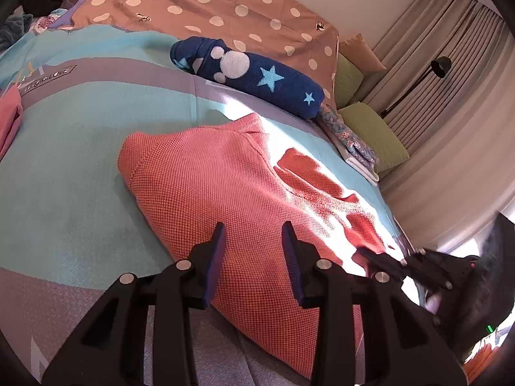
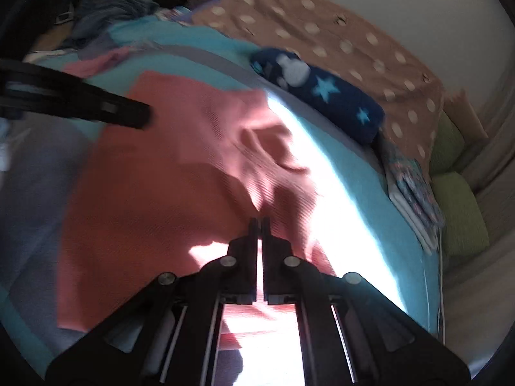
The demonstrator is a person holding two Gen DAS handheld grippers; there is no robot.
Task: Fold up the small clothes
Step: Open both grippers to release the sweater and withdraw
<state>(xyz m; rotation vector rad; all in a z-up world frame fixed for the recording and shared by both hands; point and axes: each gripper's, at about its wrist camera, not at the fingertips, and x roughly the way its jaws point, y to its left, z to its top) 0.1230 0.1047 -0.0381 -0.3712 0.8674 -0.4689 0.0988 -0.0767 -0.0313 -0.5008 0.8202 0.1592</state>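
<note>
We see the knit garment (image 1: 225,186) lying on the bedspread (image 1: 80,160). Behind it lies a rolled towel (image 1: 251,74), with a dotted blanket (image 1: 206,3) beyond. Folded cloths (image 1: 351,141) and pillows (image 1: 376,132) sit right.

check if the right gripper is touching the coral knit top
Touching. In the right wrist view the right gripper has its jaws together at a puckered fold of the coral knit top, with fabric drawn up to the tips.

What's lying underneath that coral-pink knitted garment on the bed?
The coral-pink knitted garment lies on a turquoise and grey bedspread, which shows all around it. Whatever sits directly beneath the garment's middle is covered and cannot be seen.
</note>
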